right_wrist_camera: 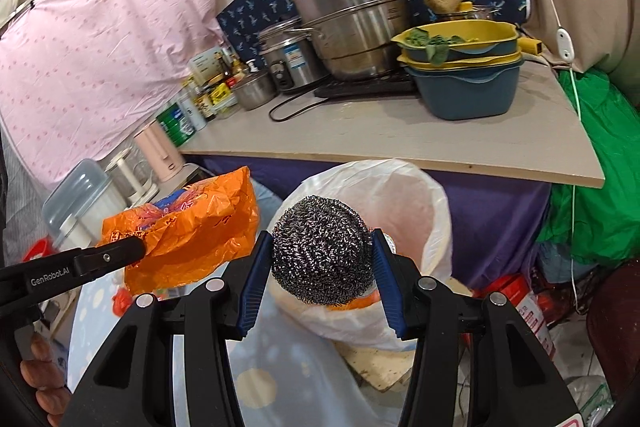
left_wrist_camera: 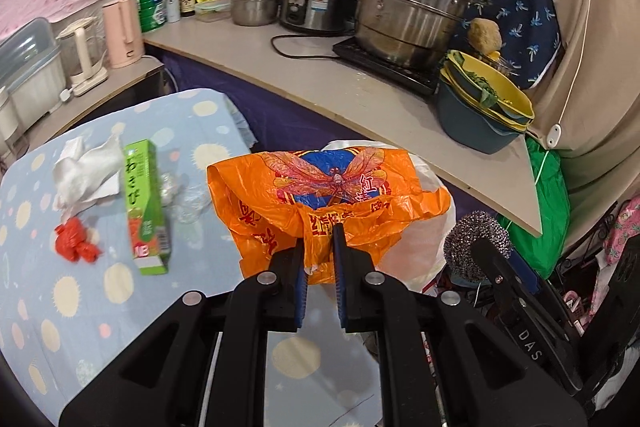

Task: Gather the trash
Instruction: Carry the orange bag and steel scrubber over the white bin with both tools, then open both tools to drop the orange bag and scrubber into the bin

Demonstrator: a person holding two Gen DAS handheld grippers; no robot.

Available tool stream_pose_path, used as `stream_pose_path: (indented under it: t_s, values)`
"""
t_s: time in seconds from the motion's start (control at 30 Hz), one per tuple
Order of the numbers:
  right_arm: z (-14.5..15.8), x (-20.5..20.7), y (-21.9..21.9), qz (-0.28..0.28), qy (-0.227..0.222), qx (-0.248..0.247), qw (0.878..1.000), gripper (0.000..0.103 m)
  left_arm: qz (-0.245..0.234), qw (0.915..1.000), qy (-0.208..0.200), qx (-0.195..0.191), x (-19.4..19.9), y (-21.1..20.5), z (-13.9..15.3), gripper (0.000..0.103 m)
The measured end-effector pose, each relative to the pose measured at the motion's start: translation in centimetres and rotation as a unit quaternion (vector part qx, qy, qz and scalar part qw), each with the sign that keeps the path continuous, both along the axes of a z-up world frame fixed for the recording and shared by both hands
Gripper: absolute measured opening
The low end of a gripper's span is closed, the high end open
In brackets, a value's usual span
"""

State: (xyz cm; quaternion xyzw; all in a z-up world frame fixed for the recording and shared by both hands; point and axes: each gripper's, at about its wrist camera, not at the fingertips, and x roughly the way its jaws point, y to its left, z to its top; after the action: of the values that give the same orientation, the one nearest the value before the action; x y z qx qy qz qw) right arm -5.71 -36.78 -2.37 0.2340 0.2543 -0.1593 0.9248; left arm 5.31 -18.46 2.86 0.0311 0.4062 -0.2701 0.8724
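1. Both hands are loaded and heading for the white-lined bin (right_wrist_camera: 400,195) beside the tabletop (left_wrist_camera: 80,291), so this reads as the carry-and-drop step.
2. The left claw (left_wrist_camera: 320,239) is pinched nearly closed on a crumpled orange plastic bag (left_wrist_camera: 320,195), which hangs at the bin's near rim.
3. The right claw (right_wrist_camera: 322,251) is about half open, clamping a steel wool scrubber (right_wrist_camera: 322,251) right over the bin mouth.
4. Next up: get each load above the opening, then release (the bag may cling).
5. Tissue (left_wrist_camera: 86,171), a green box (left_wrist_camera: 146,203) and a red scrap (left_wrist_camera: 74,243) wait on the tabletop.
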Motion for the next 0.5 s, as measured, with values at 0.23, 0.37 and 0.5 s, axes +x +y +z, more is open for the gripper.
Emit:
stream_pose_path:
  t_s: [0.23,0.37,0.5]
  values:
    - [-0.9,2.0,-2.9,-0.019,0.009,0.001,1.000,0.048,-0.012,0.9997,0.003,0.019,1.4,-4.1,-1.3,0.011]
    - [-1.6,3.2,-4.1,-0.025,0.017,0.007,1.000,0.048,-0.015,0.9994,0.009,0.029,2.2,-5.5,-2.4,0.011]
    - [-2.0,4.0,-4.7,-0.030,0.021,0.006,0.999,0.048,-0.015,0.9992,0.017,0.034,3.2,-6.7,-3.2,0.011]
